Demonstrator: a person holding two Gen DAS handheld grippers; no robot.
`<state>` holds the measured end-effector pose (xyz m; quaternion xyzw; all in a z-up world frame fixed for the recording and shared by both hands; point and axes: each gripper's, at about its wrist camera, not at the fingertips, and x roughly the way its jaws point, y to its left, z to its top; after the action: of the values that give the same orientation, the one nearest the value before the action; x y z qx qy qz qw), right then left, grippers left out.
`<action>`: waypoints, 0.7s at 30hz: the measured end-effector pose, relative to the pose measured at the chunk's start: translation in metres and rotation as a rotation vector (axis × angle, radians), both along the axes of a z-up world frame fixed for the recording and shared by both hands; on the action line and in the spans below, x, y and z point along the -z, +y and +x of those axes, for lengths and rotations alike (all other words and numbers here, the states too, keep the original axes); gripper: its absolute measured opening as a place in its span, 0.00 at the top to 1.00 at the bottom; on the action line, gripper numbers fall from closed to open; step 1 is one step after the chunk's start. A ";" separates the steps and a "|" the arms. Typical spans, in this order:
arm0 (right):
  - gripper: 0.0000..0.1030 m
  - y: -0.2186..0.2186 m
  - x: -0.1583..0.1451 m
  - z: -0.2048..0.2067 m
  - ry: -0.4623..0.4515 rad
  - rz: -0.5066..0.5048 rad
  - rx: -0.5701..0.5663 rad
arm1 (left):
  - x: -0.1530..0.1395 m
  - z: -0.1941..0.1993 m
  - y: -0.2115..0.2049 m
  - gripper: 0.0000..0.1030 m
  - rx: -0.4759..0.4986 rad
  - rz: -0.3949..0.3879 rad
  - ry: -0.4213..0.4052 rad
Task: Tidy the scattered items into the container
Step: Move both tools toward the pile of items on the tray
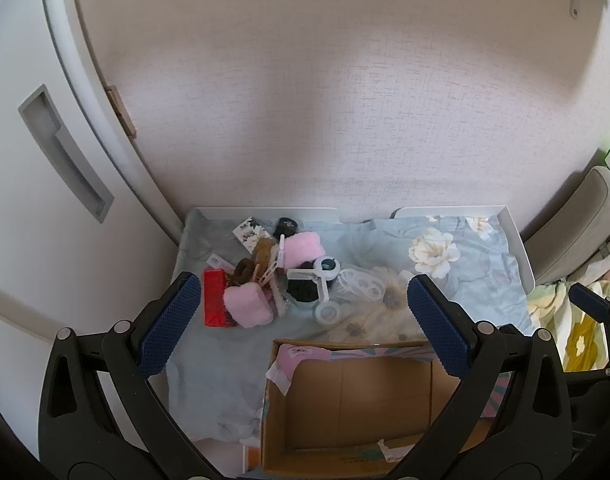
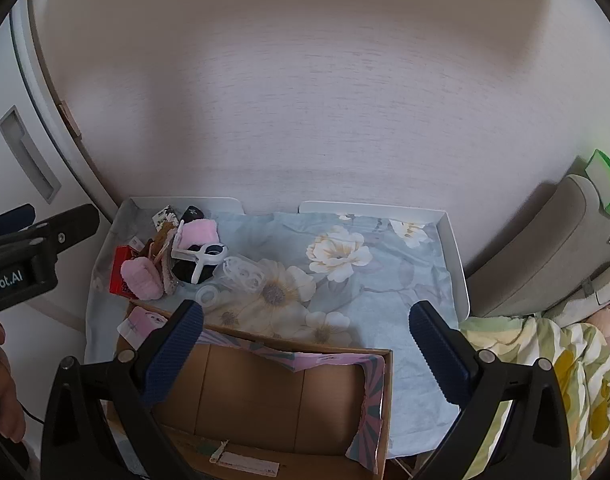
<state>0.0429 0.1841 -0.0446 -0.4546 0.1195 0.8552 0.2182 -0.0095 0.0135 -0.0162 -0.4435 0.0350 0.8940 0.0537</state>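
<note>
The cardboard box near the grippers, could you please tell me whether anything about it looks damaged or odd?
Yes: the cardboard box has ragged, torn pink paper lining along its rim, with loose tape hanging at the corner nearest the clutter. Inside it looks empty.

Matt brown cardboard box, smooth printed cloth sheet — fluffy pink scrunchie, clear plastic rings.

Blue floral cloth, brown cardboard box, pink fluffy pieces, red packet.
</note>
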 end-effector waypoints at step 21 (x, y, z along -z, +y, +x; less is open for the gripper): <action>0.00 -0.010 -0.001 -0.005 -0.002 -0.010 -0.008 | -0.002 0.008 -0.013 0.00 -0.020 -0.005 -0.001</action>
<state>0.0375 0.1746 -0.0437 -0.4571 0.1217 0.8551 0.2125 -0.0011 0.0010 -0.0147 -0.4442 0.0326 0.8943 0.0436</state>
